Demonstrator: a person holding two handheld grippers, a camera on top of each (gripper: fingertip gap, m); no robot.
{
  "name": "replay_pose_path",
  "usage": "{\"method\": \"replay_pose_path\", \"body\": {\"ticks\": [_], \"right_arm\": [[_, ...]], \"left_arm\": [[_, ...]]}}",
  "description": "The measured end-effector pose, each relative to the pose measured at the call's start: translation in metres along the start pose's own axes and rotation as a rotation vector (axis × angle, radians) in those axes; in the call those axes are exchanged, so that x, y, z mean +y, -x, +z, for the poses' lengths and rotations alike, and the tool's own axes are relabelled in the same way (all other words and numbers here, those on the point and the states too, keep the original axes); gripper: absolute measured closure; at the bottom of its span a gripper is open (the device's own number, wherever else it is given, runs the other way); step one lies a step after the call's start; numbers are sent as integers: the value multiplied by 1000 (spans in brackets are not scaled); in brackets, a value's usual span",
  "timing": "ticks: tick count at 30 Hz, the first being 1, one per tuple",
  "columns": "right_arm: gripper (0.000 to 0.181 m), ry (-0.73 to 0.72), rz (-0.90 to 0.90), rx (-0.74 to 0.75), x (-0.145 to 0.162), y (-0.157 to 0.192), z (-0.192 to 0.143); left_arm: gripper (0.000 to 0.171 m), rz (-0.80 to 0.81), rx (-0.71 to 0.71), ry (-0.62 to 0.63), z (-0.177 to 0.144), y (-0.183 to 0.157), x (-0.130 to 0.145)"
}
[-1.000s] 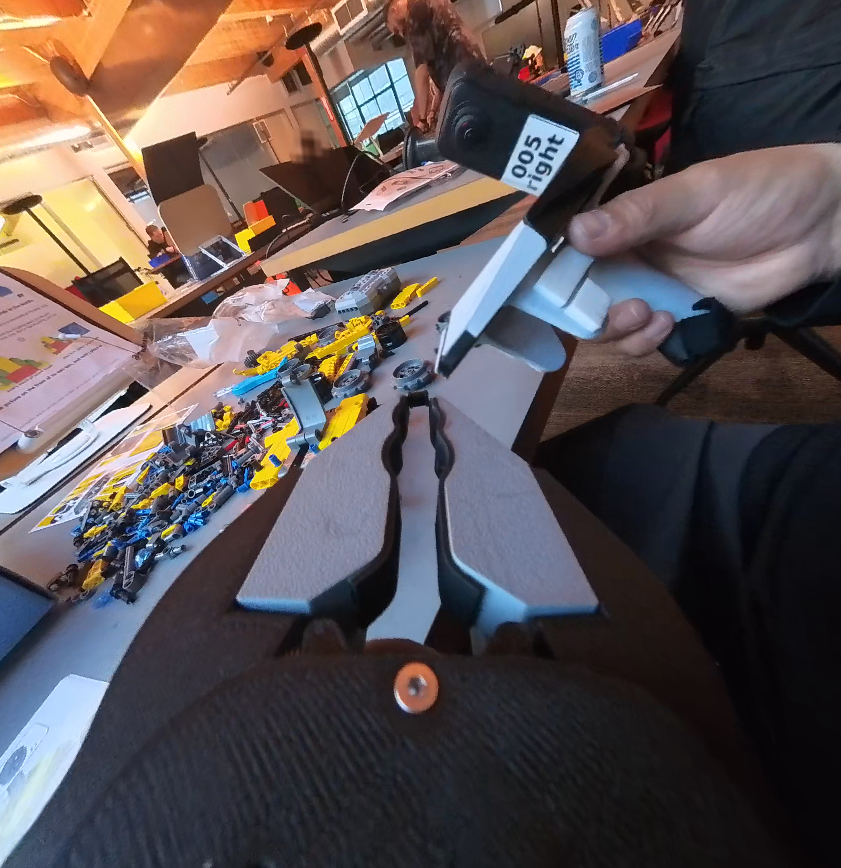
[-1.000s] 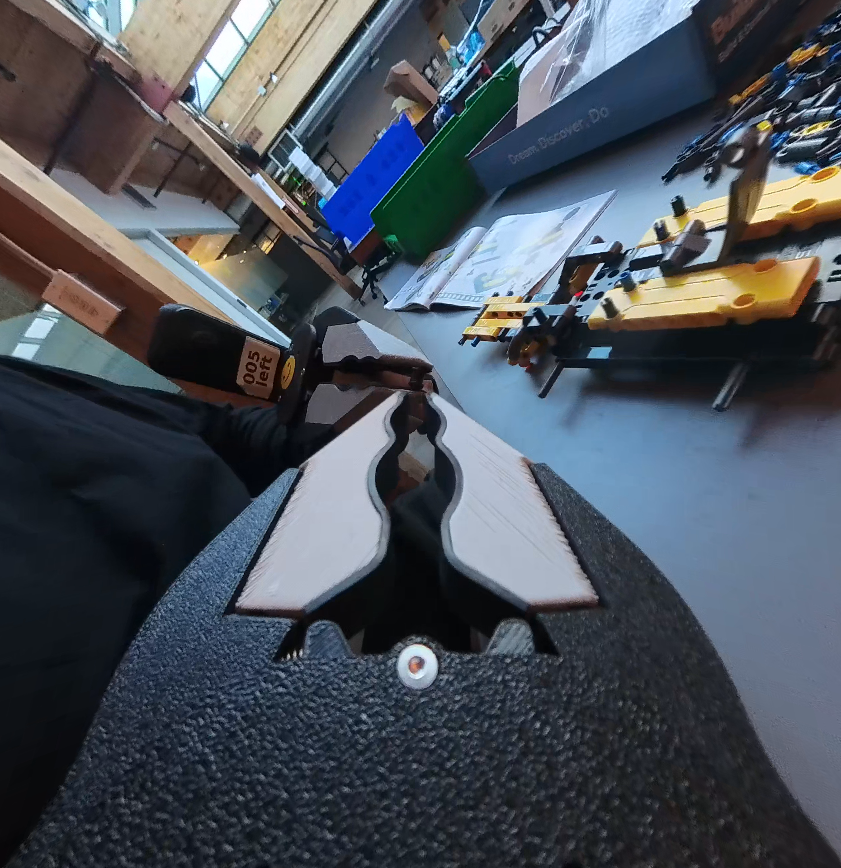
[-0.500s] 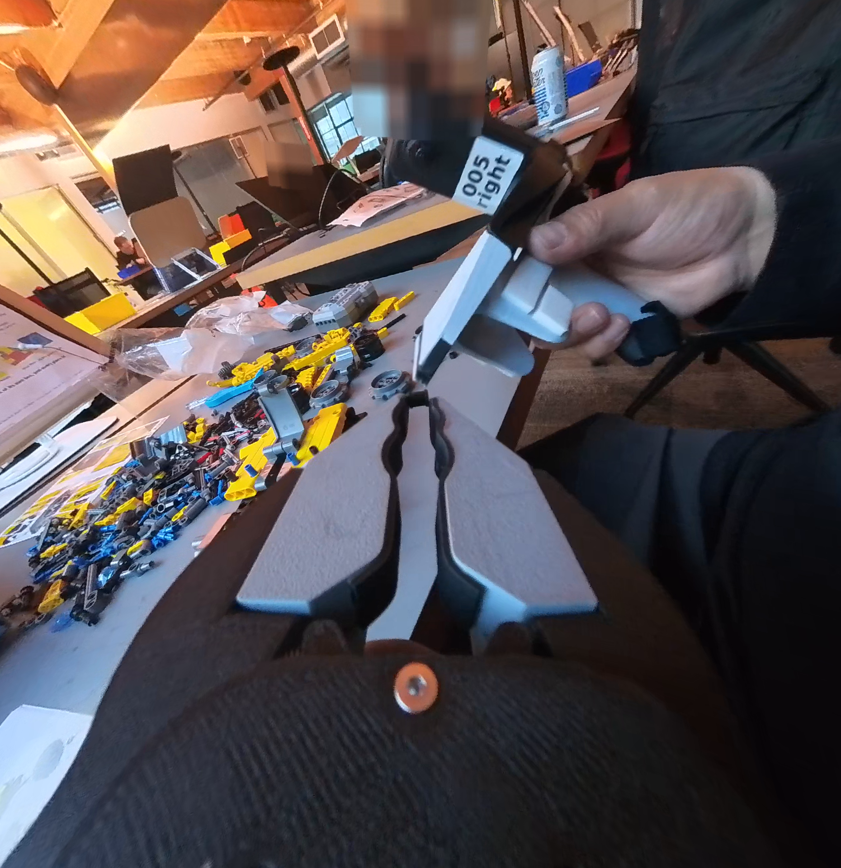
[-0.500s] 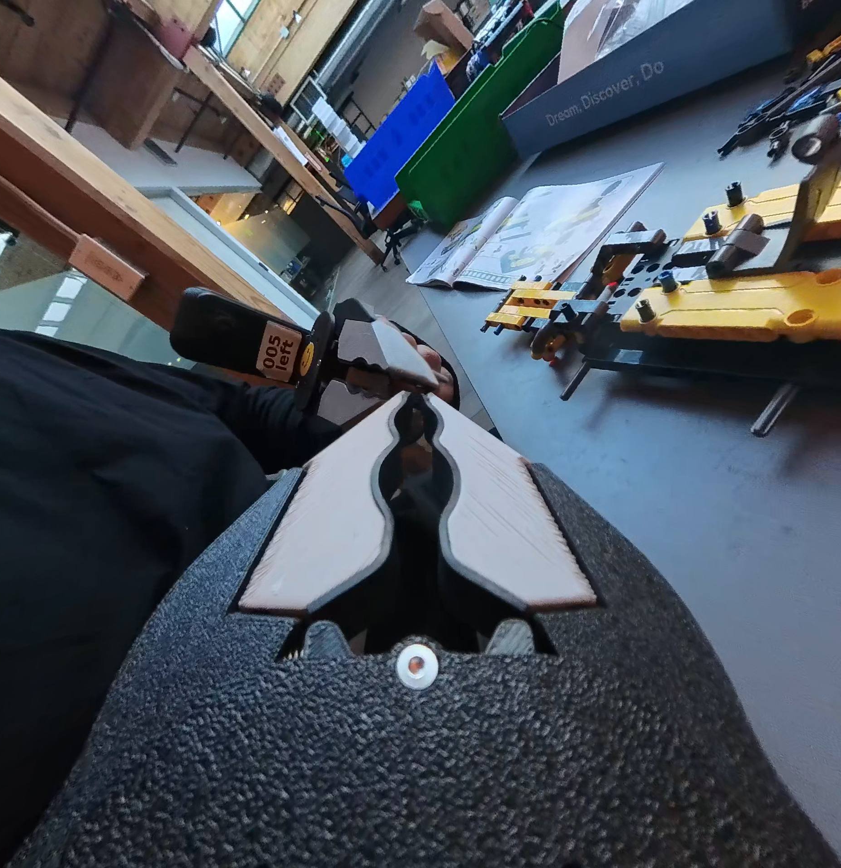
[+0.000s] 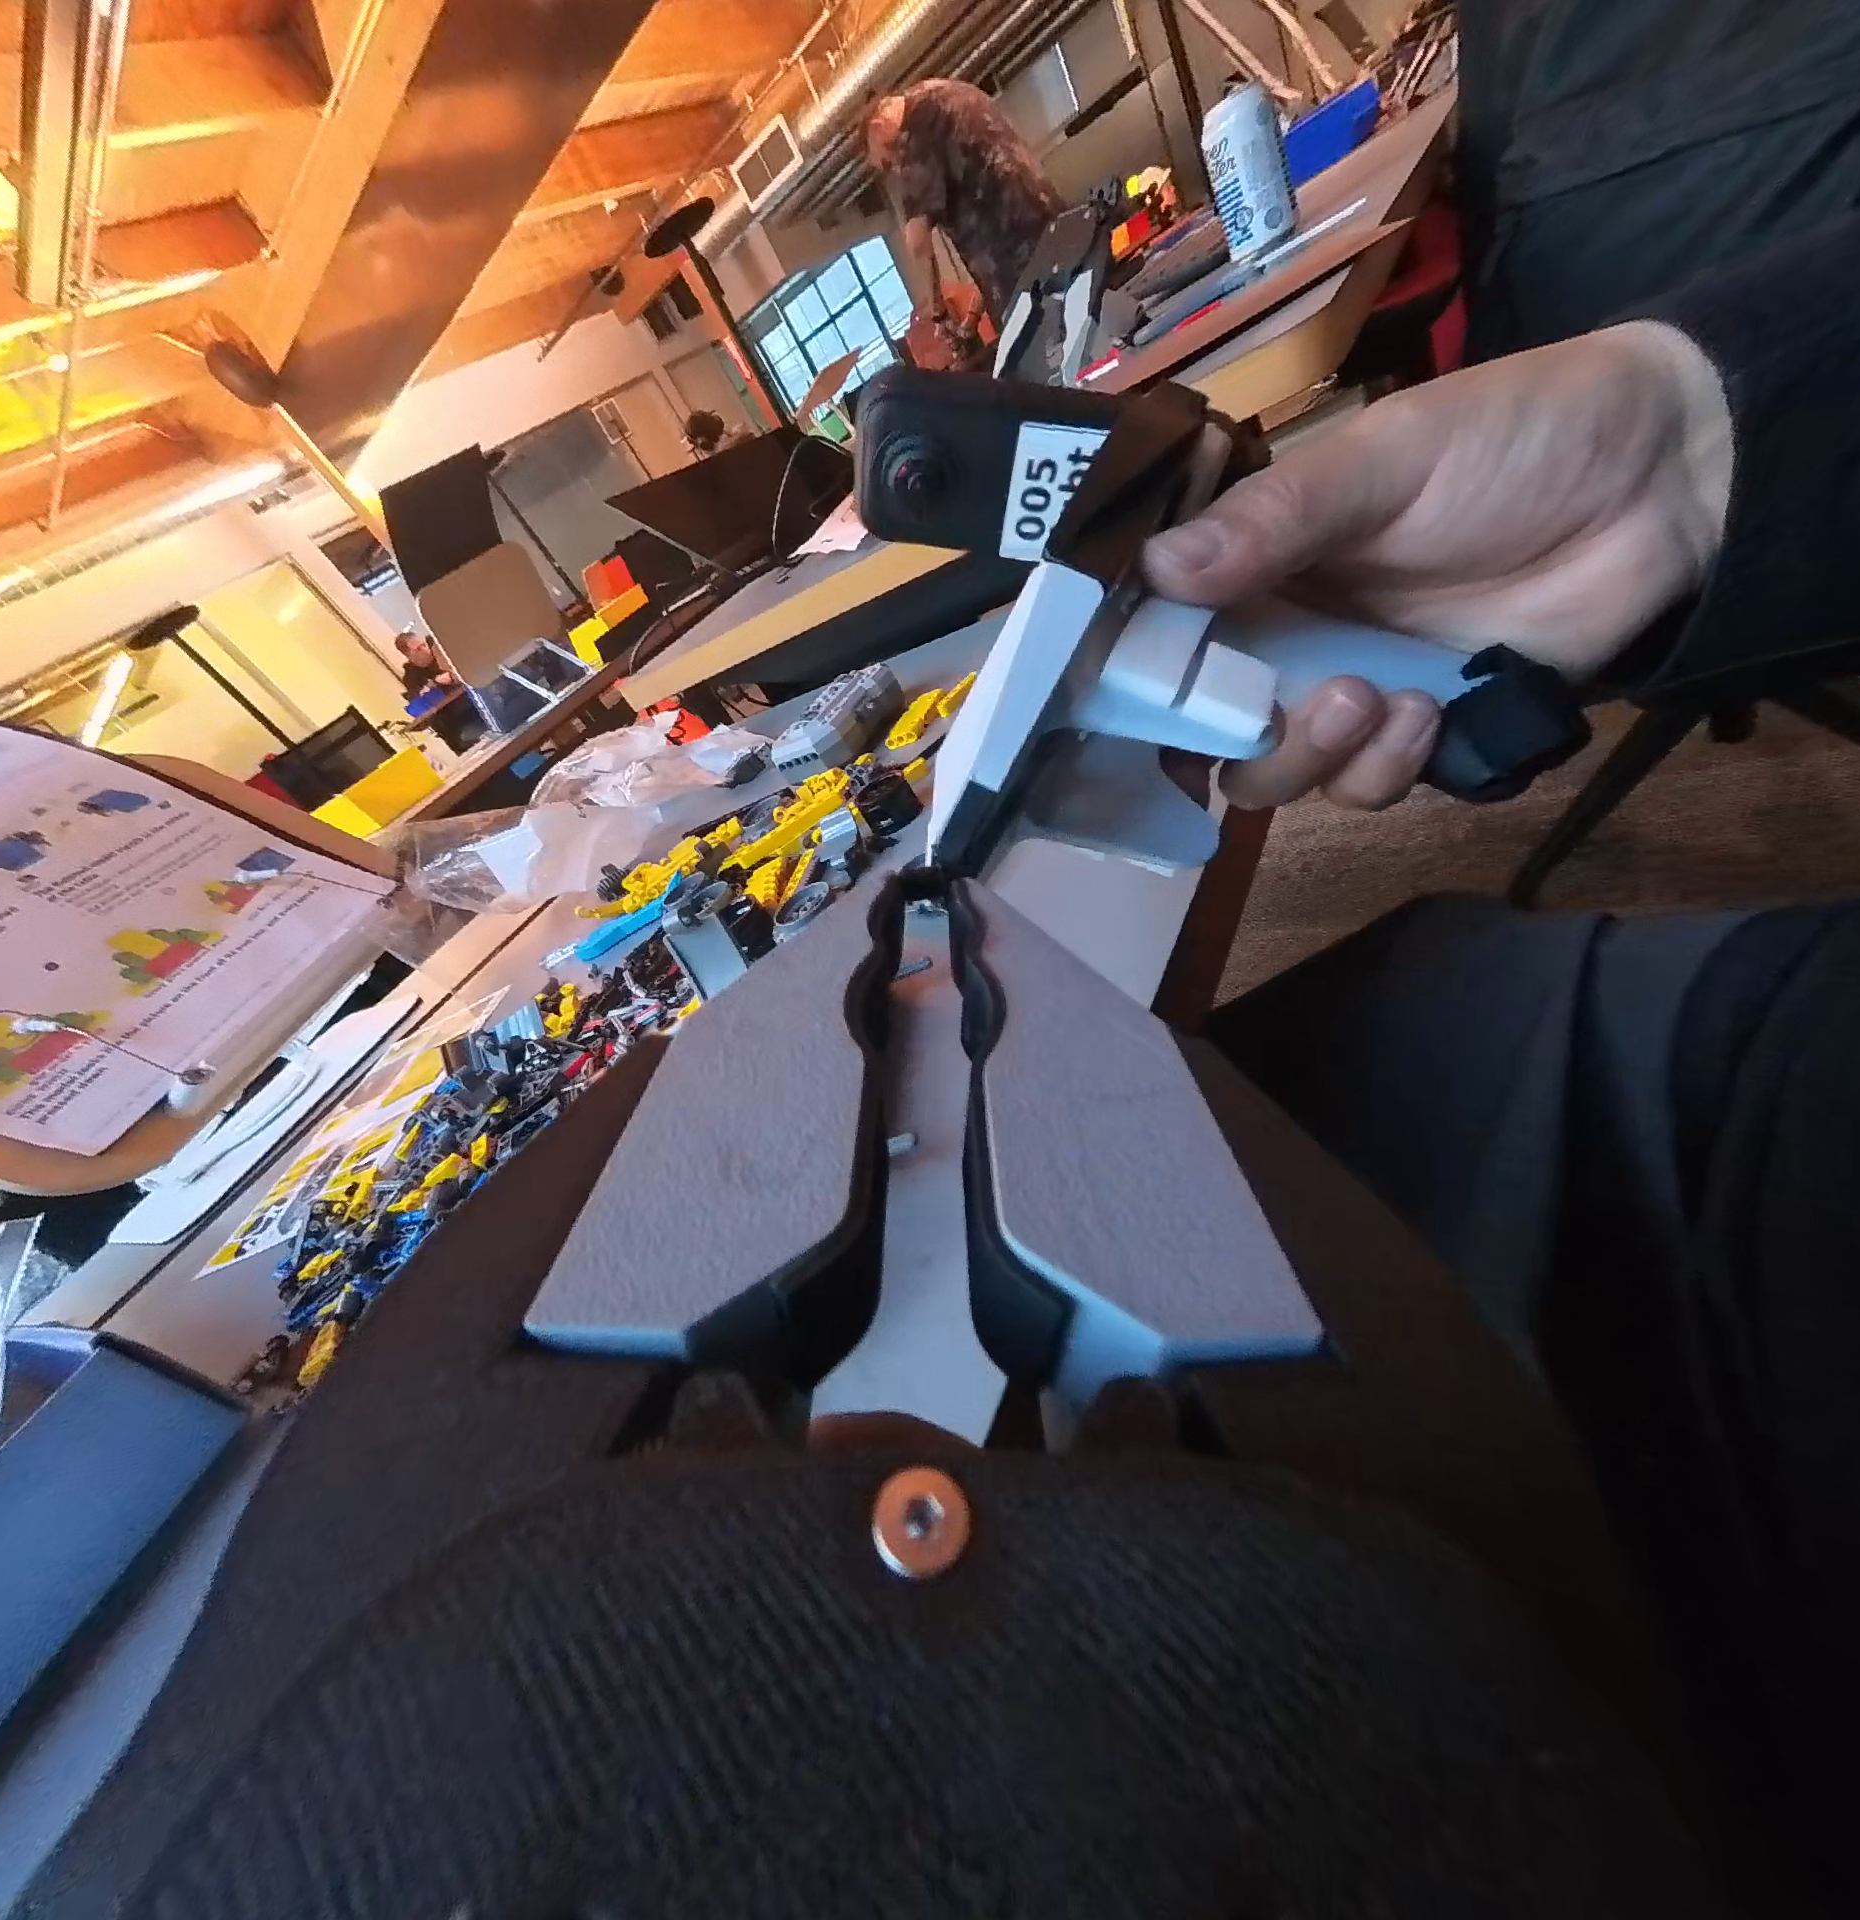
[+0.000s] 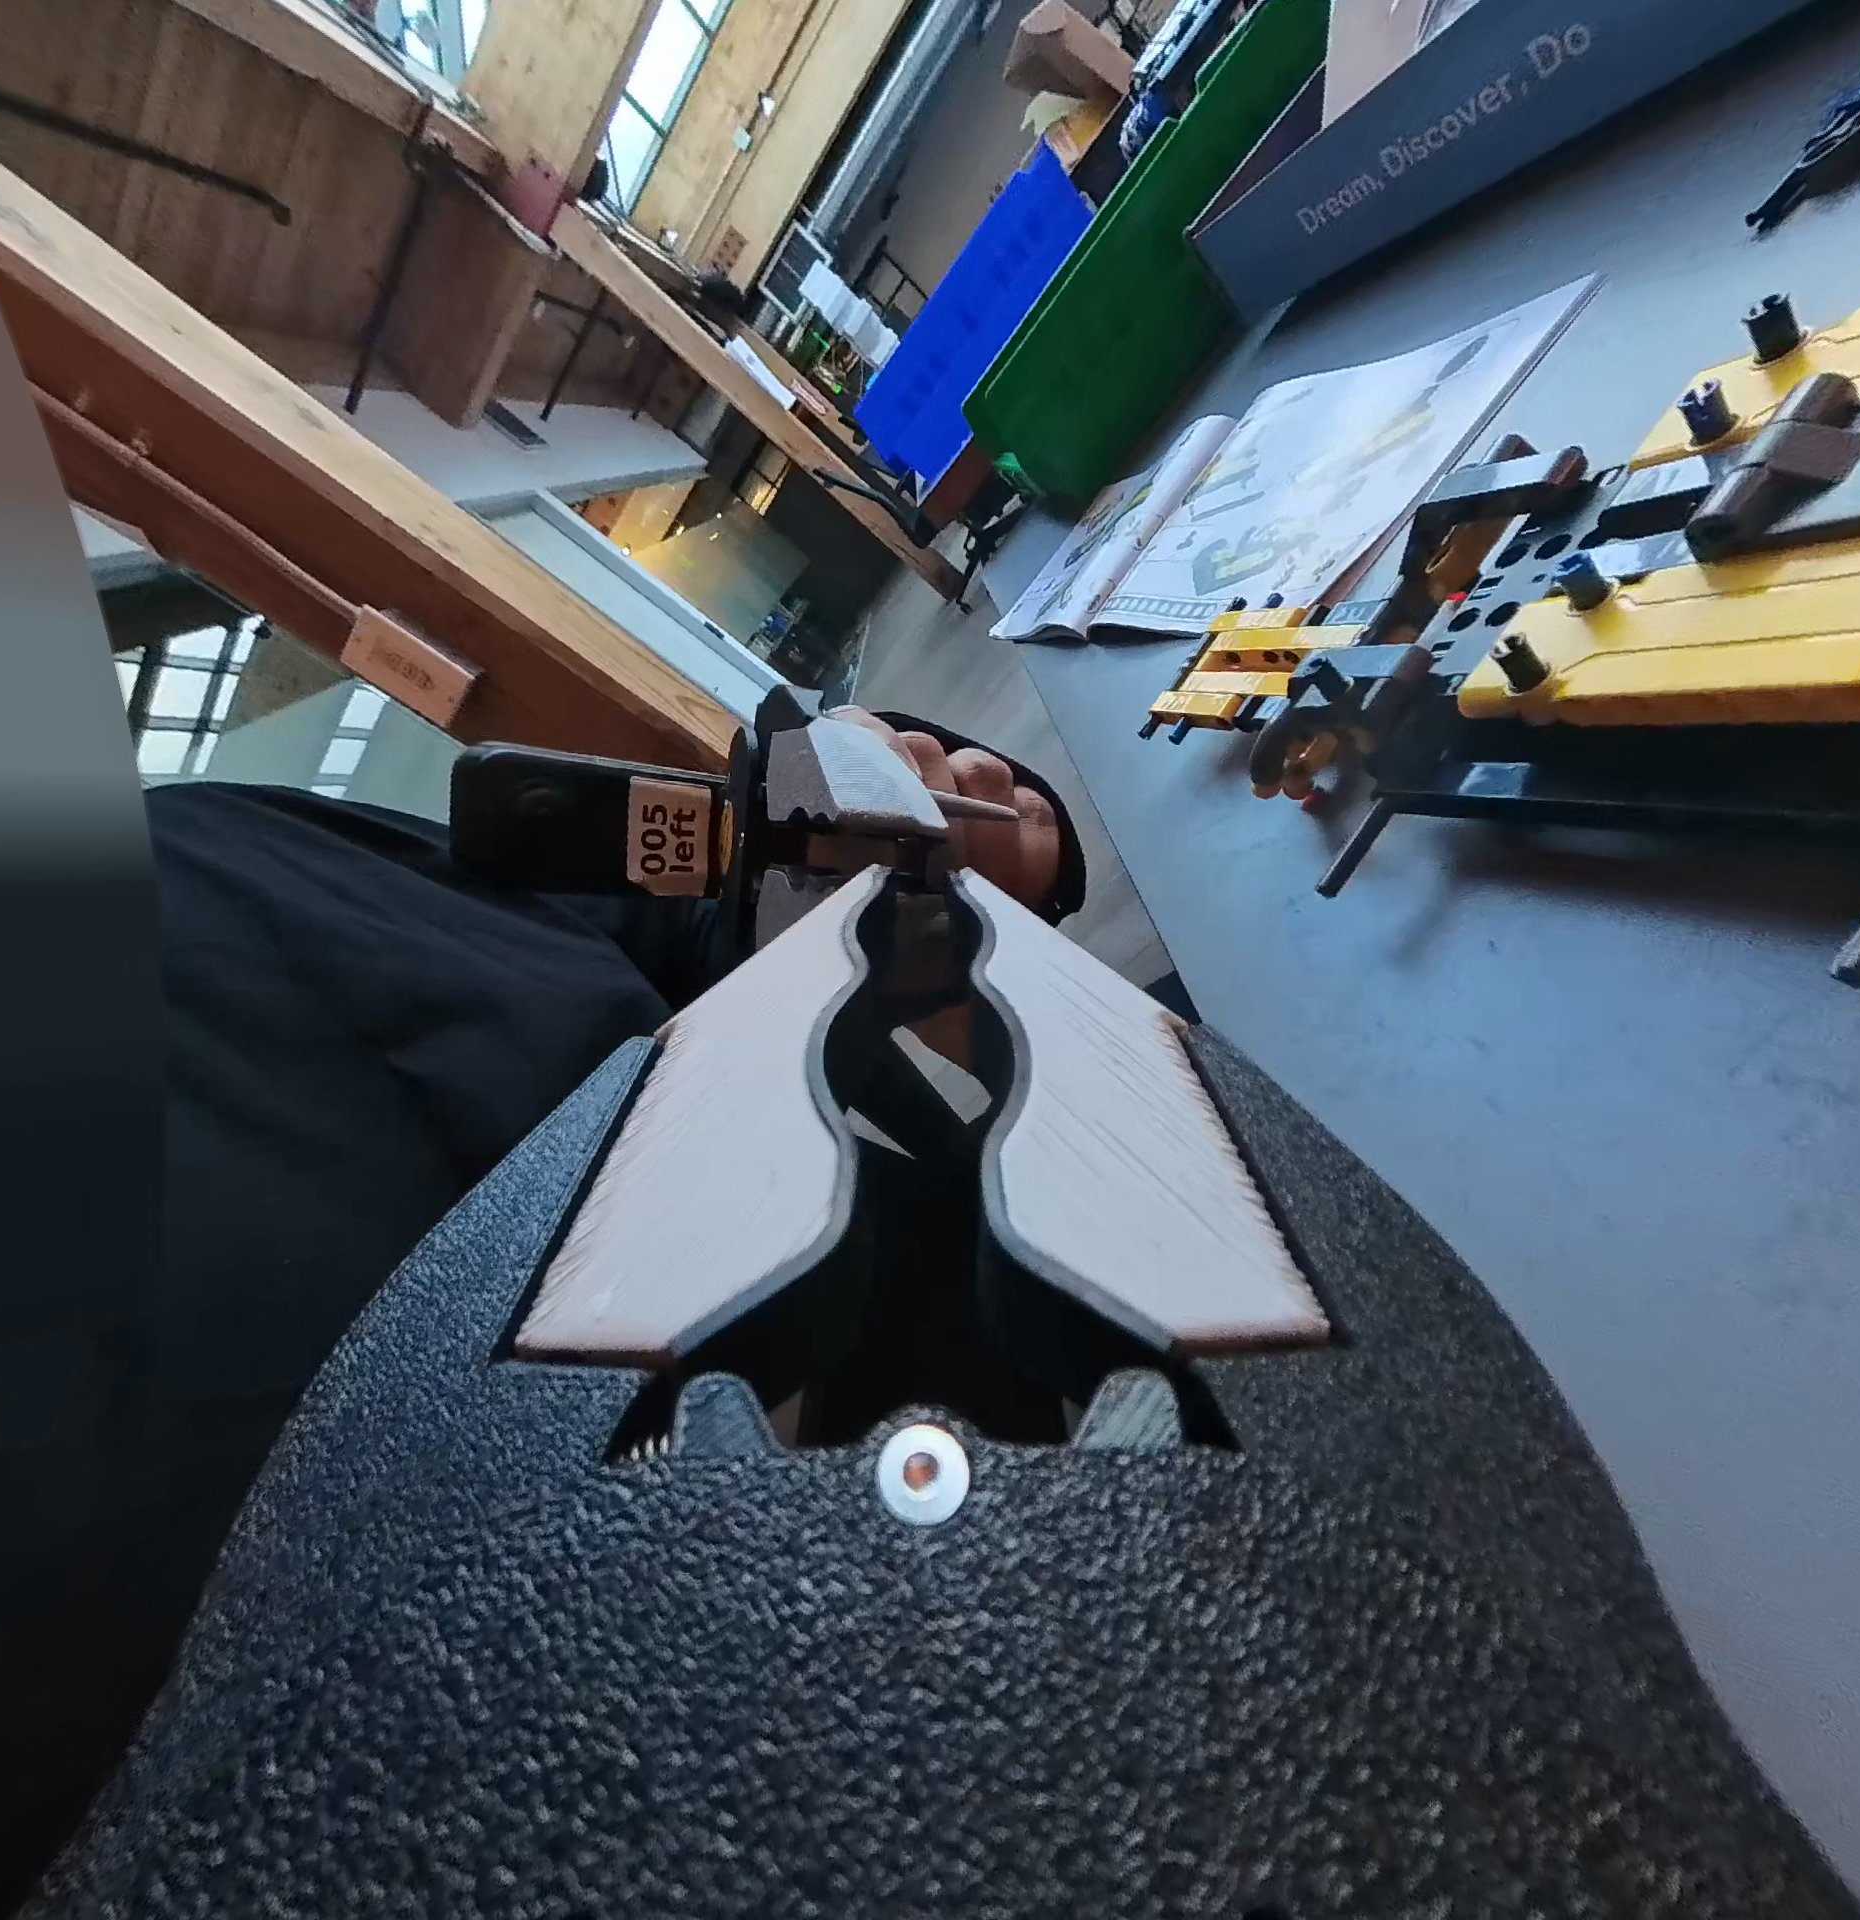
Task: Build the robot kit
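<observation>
My left gripper (image 5: 921, 894) is held above the table's near edge, its fingers closed on a small dark piece with a thin grey axle (image 6: 983, 811) that sticks out sideways. My right gripper (image 6: 915, 883) is closed on a small dark part at its tips. In the left wrist view the right gripper (image 5: 936, 857) comes down from the upper right, held by a hand (image 5: 1477, 520), and its tip touches my left tips. In the right wrist view the left gripper (image 6: 931, 842) lies just beyond my right tips. What joins the two parts is hidden.
A pile of loose yellow, black and blue bricks (image 5: 469, 1122) and plastic bags (image 5: 614, 800) lie on the grey table (image 6: 1528, 1143). A part-built yellow and black model (image 6: 1632, 644) and an open booklet (image 6: 1269, 499) lie to the right. A printed sheet on a board (image 5: 126, 935) stands at the left. Only a small space, under 4 cm, lies between the two pairs of fingers.
The two grippers have closed the last gap: tips that were a little apart now touch. The grey axle now shows sticking out of the left gripper.
</observation>
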State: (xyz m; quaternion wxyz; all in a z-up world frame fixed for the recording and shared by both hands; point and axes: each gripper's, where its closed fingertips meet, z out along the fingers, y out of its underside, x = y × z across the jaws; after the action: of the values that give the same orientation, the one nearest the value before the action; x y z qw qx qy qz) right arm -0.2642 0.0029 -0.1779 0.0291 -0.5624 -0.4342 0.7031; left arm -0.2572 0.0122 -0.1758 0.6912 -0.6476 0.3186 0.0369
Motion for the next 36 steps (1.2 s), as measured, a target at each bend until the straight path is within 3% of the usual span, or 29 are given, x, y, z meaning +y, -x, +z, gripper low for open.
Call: {"method": "replay_pose_path", "body": {"ticks": [8, 27, 36], "right_arm": [[174, 31, -24, 3, 3, 1, 1], [175, 32, -73, 53, 0, -4, -2], [174, 5, -14, 29, 0, -7, 0]], "left_arm": [[167, 121, -18, 33, 2, -5, 3], [167, 104, -48, 48, 6, -2, 5], [167, 213, -80, 86, 6, -1, 9]]}}
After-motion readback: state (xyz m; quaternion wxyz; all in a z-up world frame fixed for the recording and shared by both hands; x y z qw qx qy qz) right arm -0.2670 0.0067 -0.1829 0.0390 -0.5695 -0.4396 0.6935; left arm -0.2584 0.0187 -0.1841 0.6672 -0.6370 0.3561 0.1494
